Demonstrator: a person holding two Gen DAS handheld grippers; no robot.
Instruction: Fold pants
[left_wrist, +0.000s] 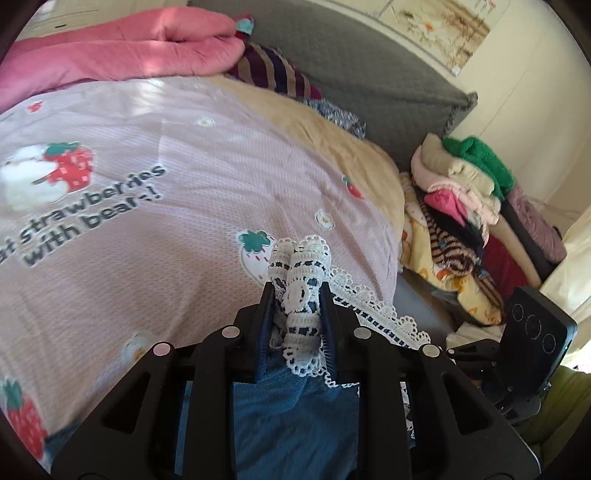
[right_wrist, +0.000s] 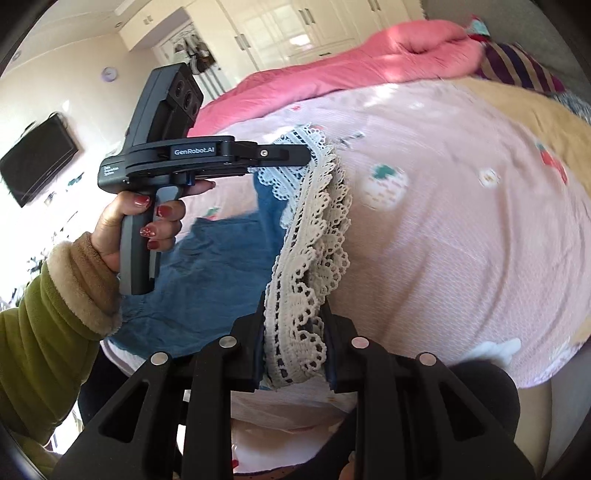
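Note:
The pants are blue denim (left_wrist: 291, 417) with a white lace hem (left_wrist: 304, 273). My left gripper (left_wrist: 297, 295) is shut on a bunched piece of the lace, with denim hanging below it. My right gripper (right_wrist: 295, 314) is shut on another stretch of the lace hem (right_wrist: 317, 229). The denim (right_wrist: 218, 251) hangs to the left over the pink strawberry bedspread (right_wrist: 461, 229). The left gripper also shows in the right wrist view (right_wrist: 306, 153), holding the far end of the lace, gripped by a hand with red nails.
The pink bedspread (left_wrist: 155, 206) covers the bed. A pink quilt (left_wrist: 122, 51) and striped pillow (left_wrist: 273, 74) lie by the grey headboard (left_wrist: 369, 81). A pile of folded clothes (left_wrist: 465, 206) stands beside the bed. A wall TV (right_wrist: 37, 158) and wardrobe (right_wrist: 295, 29) are behind.

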